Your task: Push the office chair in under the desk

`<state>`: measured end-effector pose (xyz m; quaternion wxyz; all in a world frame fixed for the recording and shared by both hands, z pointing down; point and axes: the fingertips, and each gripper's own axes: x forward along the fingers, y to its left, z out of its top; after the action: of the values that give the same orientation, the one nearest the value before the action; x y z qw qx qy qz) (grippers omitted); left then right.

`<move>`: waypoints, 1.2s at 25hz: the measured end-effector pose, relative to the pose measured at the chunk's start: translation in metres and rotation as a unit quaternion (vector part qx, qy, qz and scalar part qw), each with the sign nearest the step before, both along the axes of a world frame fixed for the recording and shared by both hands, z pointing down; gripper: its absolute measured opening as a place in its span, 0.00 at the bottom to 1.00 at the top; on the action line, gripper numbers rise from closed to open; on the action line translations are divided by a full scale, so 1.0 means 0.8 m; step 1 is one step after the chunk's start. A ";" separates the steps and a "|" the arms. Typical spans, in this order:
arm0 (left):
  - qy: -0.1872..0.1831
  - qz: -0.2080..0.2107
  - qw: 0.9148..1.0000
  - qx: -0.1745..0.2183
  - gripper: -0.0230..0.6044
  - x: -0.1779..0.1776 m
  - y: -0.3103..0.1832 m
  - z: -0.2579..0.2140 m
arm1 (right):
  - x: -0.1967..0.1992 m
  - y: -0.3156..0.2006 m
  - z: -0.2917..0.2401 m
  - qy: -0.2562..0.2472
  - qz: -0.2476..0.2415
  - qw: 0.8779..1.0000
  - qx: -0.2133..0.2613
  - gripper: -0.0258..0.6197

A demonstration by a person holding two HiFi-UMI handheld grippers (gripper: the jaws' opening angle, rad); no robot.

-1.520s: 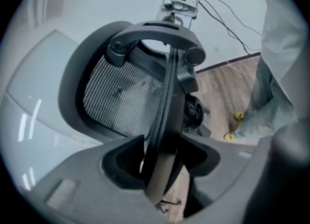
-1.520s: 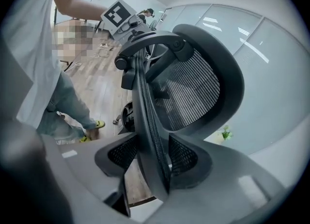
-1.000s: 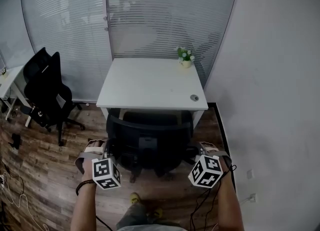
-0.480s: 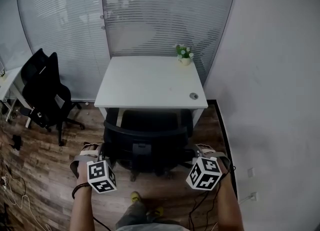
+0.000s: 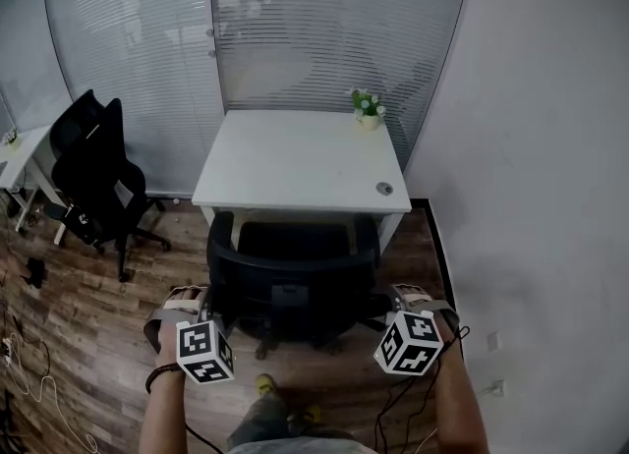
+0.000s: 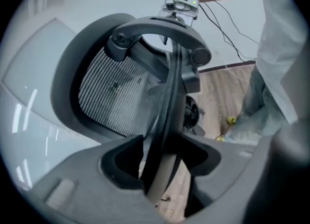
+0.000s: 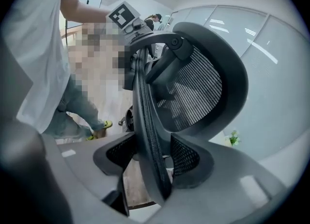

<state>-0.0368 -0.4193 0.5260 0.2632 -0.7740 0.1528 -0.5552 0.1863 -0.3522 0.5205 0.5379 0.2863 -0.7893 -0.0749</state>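
**A:** Head view has the office chair (image 5: 290, 280) facing the desk (image 5: 300, 162). Its seat seems partly tucked beneath the near edge, and the backrest (image 6: 111, 92) still stands out in front. How are the tools placed?

**B:** One on each side of the backrest. The left gripper (image 5: 200, 300) straddles the left rim with its jaws apart. I see gaps beside the rim, so it looks unclenched rather than pinching. The right gripper (image 5: 396, 297) mirrors it on the other rim. Its jaws have just been opening, and the rim sits loosely between them too.

**A:** So it's a push, not a carry.

**B:** I'd judge so. Best to drive both sides evenly, so the chair rolls straight and doesn't swivel toward the wall (image 5: 531, 197) on the right. Keep each rim seated deep between the jaws so it can't slip out sideways.

**A:** Anything to watch?

**B:** Probably the chair's sides against the desk's supports. Go slowly, and stop once the backrest nears the desk edge. The little plant (image 5: 368, 108) at the far corner could wobble if the chair bumps the desk.
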 end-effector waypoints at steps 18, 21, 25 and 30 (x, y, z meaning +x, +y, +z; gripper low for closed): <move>0.004 -0.016 0.998 0.056 0.43 -0.002 -0.055 -0.001 | -0.005 -0.039 0.010 0.035 0.020 0.999 0.022 0.40; -0.017 -0.018 0.999 0.031 0.42 -0.011 -0.070 0.004 | -0.012 -0.051 0.016 0.026 0.022 0.999 0.014 0.40; -0.030 -0.022 0.999 0.009 0.43 -0.011 -0.088 0.004 | -0.010 -0.069 0.019 0.031 0.020 0.999 0.014 0.40; -0.015 -0.023 0.999 0.018 0.43 -0.006 -0.099 0.000 | -0.008 -0.080 0.018 0.026 0.012 1.000 0.001 0.41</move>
<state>-0.0417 -0.4988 0.5260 0.2672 -0.7568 0.1764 -0.5699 0.1797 -0.4158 0.5347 0.5587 0.2947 -0.7714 -0.0769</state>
